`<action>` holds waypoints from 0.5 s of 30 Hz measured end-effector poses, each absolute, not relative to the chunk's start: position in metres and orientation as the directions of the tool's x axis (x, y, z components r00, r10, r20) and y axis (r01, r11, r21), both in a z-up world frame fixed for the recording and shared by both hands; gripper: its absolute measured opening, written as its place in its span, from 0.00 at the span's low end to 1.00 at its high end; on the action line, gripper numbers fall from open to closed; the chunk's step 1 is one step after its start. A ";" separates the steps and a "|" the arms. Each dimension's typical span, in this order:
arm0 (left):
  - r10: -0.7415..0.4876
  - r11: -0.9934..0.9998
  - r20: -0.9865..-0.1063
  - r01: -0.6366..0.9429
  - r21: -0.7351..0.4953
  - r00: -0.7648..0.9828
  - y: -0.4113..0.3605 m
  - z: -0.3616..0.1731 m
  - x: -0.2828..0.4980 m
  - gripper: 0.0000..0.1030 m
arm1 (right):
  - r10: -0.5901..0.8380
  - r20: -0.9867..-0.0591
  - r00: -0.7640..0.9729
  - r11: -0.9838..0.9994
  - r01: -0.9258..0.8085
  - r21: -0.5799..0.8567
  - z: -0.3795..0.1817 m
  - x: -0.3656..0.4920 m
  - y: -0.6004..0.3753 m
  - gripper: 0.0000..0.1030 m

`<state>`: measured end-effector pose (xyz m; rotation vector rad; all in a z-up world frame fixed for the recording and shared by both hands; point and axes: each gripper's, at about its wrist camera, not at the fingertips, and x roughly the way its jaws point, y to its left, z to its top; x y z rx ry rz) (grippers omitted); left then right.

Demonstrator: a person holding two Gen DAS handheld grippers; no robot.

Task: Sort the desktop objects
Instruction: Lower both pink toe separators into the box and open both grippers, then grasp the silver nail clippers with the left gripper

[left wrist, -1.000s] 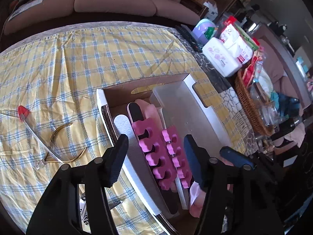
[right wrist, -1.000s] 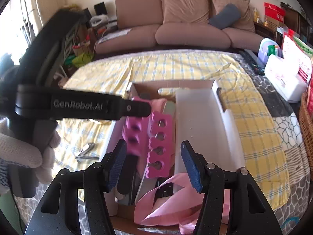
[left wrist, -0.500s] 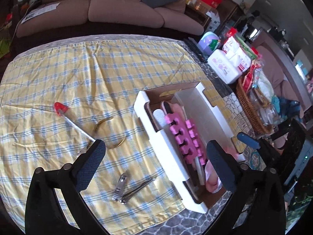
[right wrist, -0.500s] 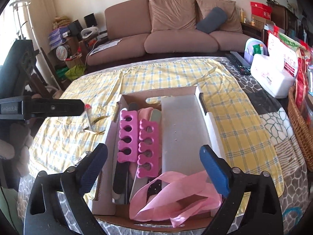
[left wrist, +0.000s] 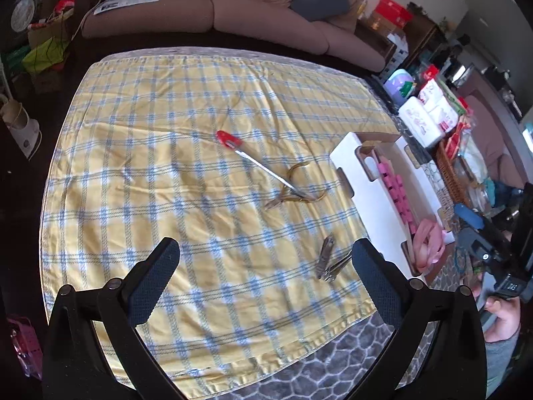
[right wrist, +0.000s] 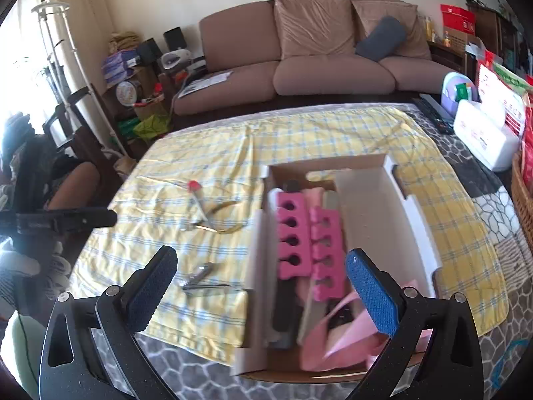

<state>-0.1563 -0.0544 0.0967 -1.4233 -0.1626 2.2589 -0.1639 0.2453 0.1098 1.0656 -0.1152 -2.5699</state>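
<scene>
Several things already lie in the box (right wrist: 413,206): two pink foam toe separators (right wrist: 301,243) with round holes, flat nail files (right wrist: 286,303) beside them, and a soft pink ribbon (right wrist: 346,340) bunched at the near end. The box is white card outside, brown inside, with a pale smooth tray (right wrist: 376,220) filling its right half. Three metal items remain loose on the yellow checked cloth (left wrist: 160,166), so I judge the sorting well along but unfinished: a thin shiny tool with a red cap (left wrist: 253,160), curved brass-coloured nippers (left wrist: 294,188) crossed under it, and steel clippers (left wrist: 328,261) nearer the cloth's edge. The left tongs (left wrist: 266,266) hang spread wide and empty over the cloth, the clippers just inside the right finger. The right tongs (right wrist: 263,283), jaws opening and holding nothing, hover above the box's near end.
</scene>
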 end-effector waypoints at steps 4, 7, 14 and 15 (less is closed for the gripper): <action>0.457 -0.880 -0.825 -0.305 -0.365 -0.331 -0.074 0.078 -0.151 1.00 | -0.384 -0.652 -0.654 -0.917 0.351 0.188 0.121 -0.154 0.219 1.00; 0.494 -0.858 -0.812 -0.327 -0.397 -0.311 -0.080 0.070 -0.143 1.00 | -0.424 -0.642 -0.638 -0.895 0.402 0.191 0.121 -0.146 0.197 1.00; 0.546 -0.772 -0.793 -0.528 -0.353 -0.269 -0.022 0.063 -0.108 0.96 | -0.421 -0.646 -0.636 -0.894 0.411 0.178 0.111 -0.134 0.173 1.00; 0.548 -0.761 -0.795 -0.549 -0.345 -0.260 -0.009 0.061 -0.103 0.92 | -0.420 -0.642 -0.641 -0.898 0.398 0.189 0.111 -0.134 0.176 1.00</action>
